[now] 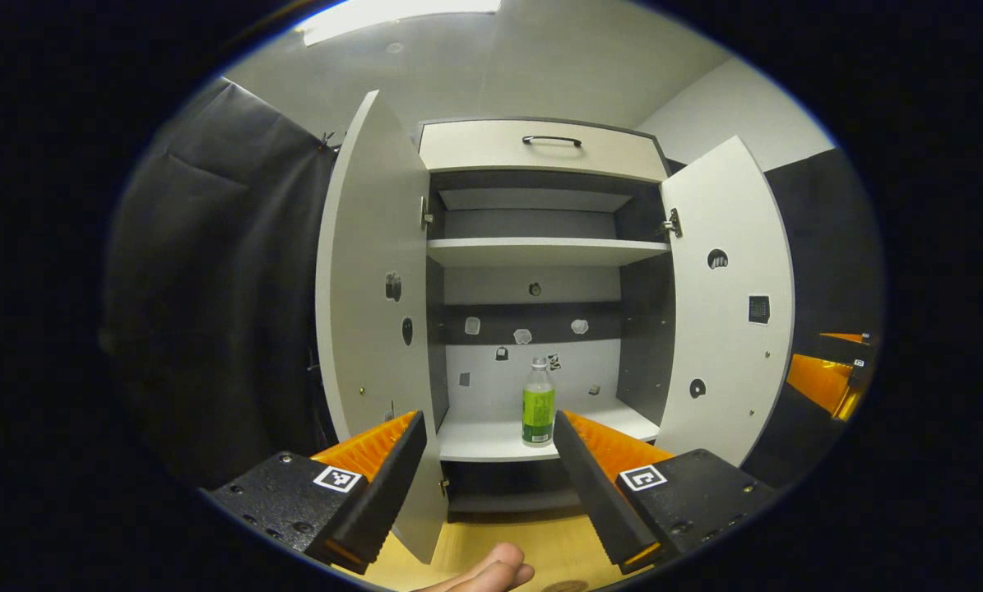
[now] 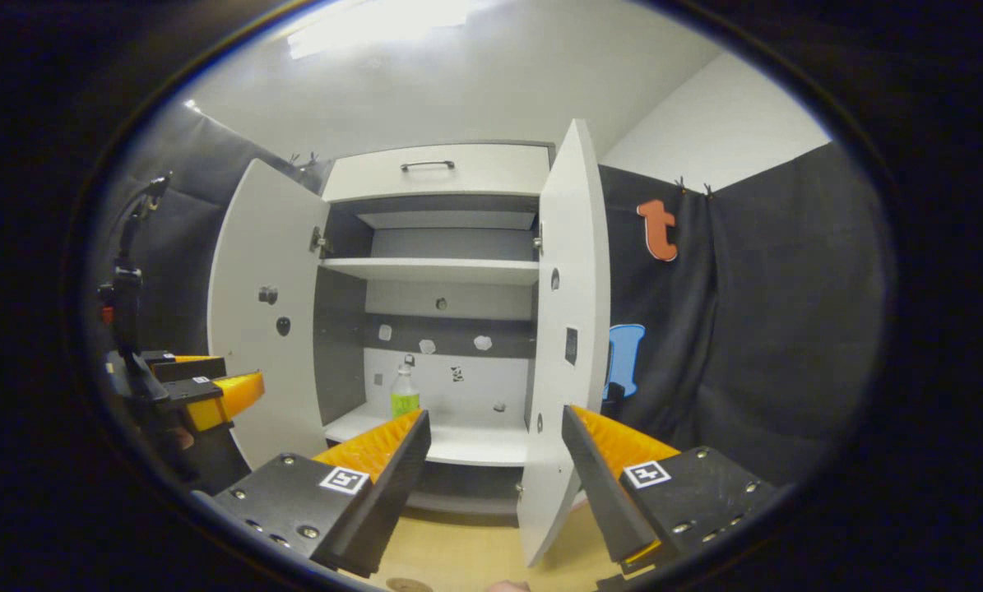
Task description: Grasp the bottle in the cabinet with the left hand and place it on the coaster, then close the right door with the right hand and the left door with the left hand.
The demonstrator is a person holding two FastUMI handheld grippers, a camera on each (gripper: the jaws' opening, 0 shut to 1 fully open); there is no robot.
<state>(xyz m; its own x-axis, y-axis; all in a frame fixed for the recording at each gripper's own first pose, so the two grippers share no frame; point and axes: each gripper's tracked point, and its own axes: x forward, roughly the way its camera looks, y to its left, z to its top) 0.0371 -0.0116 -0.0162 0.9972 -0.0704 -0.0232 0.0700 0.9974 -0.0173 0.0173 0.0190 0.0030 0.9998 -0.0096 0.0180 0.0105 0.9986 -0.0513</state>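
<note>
Cabinet [image 1: 540, 156] stood w/ both doors open. Bottle [image 1: 538, 403] upright on lower shelf [image 1: 483, 440], front-centre. Left gripper [image 1: 487, 448] fingers spread wide, nothing held, well short of bottle. Right gripper [image 2: 495, 448] likewise wide, empty, facing right door [image 2: 569, 329] edge.

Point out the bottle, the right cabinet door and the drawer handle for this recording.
bottle [image 1: 538, 407], left gripper view, on its green label.
right cabinet door [image 1: 725, 329], left gripper view, on the middle of its inner face.
drawer handle [image 1: 552, 140], left gripper view, on the bar's middle.
</note>
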